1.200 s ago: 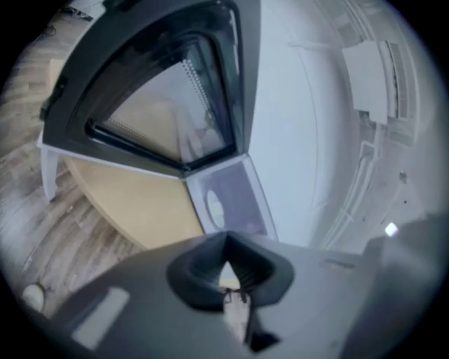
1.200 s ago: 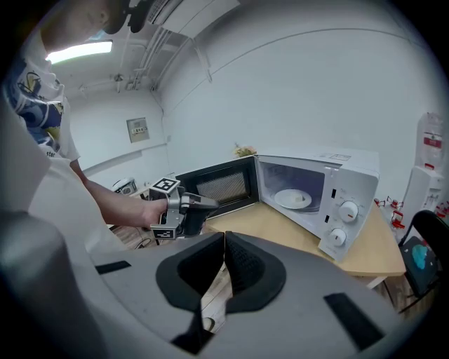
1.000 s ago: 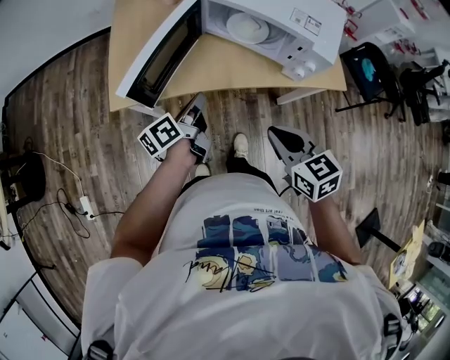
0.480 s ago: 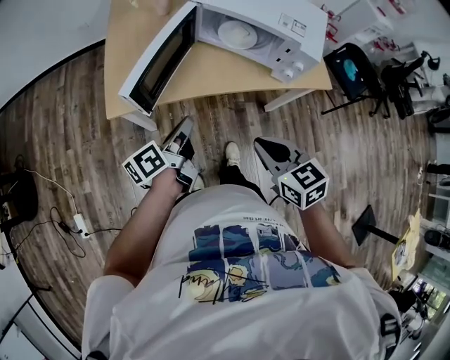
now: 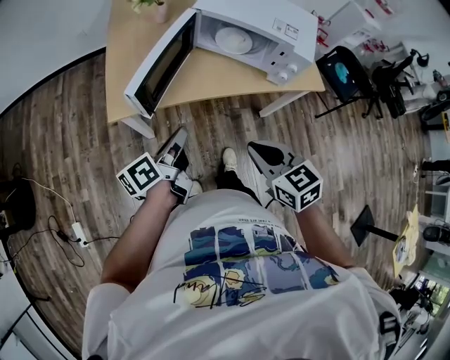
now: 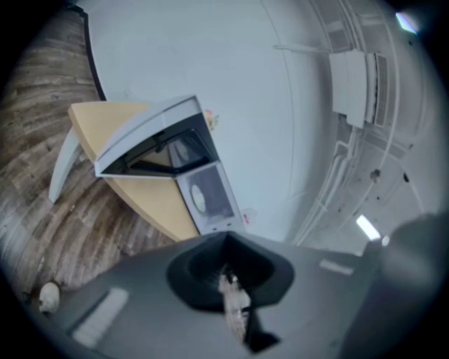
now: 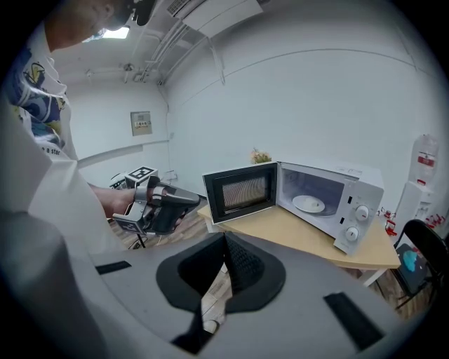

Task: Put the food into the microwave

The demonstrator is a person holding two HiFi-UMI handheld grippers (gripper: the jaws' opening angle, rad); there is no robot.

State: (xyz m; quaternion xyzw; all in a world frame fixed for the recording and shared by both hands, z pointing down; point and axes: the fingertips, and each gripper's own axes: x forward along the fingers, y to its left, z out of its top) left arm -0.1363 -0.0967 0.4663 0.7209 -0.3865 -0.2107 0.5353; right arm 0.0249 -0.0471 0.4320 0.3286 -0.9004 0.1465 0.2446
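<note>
A white microwave (image 5: 281, 31) stands on a light wooden table (image 5: 211, 74) with its door (image 5: 158, 63) swung wide open to the left. Inside lies a white plate (image 5: 233, 40); whether food is on it cannot be made out. Both grippers hang over the floor, well short of the table, close to the person's body. My left gripper (image 5: 183, 132) is shut with nothing in it. My right gripper (image 5: 252, 146) is shut and empty as well. The right gripper view shows the microwave (image 7: 337, 203), the plate (image 7: 309, 204) and the left gripper (image 7: 196, 198).
A black chair (image 5: 344, 74) and dark stands are to the right of the table. A power strip with cables (image 5: 77, 228) lies on the wooden floor at the left. A small plant (image 5: 148, 5) sits at the table's back. The person's shoe (image 5: 228, 158) is between the grippers.
The microwave and table have drawn further off in the head view. Both grippers have dropped lower, nearer the body, still shut.
</note>
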